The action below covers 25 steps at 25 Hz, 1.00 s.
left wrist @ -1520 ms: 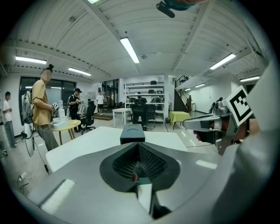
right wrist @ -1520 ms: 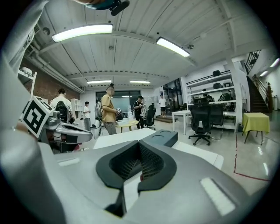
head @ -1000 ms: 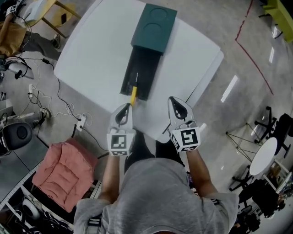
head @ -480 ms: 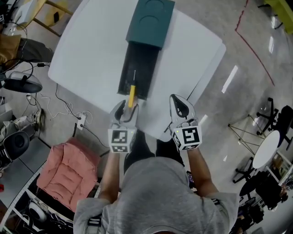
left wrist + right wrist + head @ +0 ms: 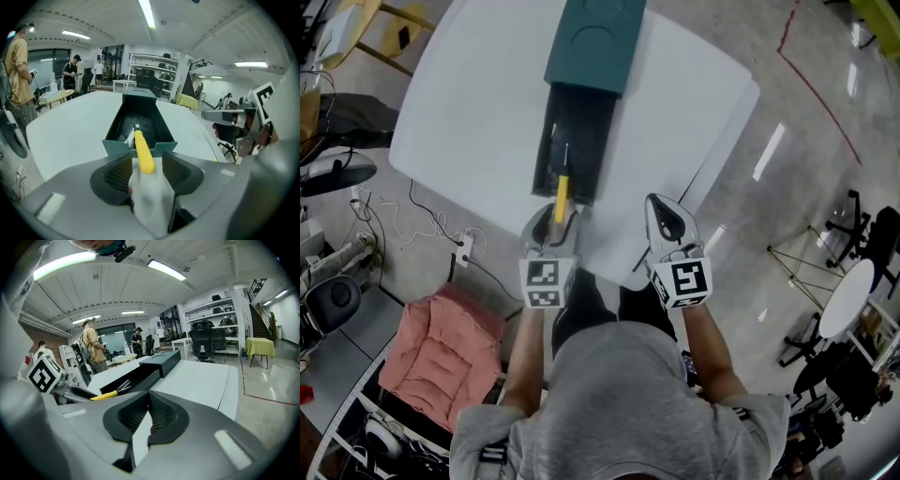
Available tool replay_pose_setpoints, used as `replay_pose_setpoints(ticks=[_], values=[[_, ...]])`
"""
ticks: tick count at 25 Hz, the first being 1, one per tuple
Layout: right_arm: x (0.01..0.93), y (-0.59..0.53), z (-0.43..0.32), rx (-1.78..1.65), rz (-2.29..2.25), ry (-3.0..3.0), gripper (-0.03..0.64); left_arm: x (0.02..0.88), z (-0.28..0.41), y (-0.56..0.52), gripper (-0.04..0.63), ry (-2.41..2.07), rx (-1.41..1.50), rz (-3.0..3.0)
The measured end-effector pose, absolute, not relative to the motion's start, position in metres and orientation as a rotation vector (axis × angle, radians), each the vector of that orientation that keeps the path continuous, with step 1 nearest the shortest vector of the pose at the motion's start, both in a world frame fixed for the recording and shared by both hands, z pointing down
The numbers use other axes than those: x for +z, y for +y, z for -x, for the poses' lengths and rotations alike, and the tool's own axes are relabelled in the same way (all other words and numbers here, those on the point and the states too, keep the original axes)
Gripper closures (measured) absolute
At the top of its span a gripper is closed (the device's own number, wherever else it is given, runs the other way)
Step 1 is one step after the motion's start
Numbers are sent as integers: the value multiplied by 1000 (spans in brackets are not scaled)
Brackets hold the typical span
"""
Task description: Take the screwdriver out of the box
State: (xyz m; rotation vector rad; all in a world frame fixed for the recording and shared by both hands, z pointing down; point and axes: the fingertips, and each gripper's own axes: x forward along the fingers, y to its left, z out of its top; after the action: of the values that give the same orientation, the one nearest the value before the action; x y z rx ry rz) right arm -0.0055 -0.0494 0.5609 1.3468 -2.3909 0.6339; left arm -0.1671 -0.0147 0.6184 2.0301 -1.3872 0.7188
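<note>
Your left claw (image 5: 145, 161) is opening, with the yellow handle of the screwdriver (image 5: 561, 195) loose between its jaws, seemingly propped on the near rim of the box (image 5: 165, 146). Your right claw (image 5: 146, 404), beside it over the desk (image 5: 478, 112), is pinched together and empty.

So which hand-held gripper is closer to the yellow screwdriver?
Left. The left hand-held gripper has the screwdriver between its opening jaws; the right hand-held gripper, shut, hangs off to its right.

Left gripper (image 5: 146, 161) angles downward, jaws opening, pads clear of the yellow screwdriver handle (image 5: 144, 151) lying between them. Right gripper (image 5: 667, 217) hovers just beside it, jaws closed together, empty. Both forearms reach forward, parallel.
</note>
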Motion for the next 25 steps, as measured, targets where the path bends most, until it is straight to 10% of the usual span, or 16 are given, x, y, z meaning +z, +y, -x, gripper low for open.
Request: replay_pose_setpoints(ticks=[25], values=[[573, -52, -3, 660, -1353, -2362, 614, 619, 171, -28, 509, -1458, 711, -1995]])
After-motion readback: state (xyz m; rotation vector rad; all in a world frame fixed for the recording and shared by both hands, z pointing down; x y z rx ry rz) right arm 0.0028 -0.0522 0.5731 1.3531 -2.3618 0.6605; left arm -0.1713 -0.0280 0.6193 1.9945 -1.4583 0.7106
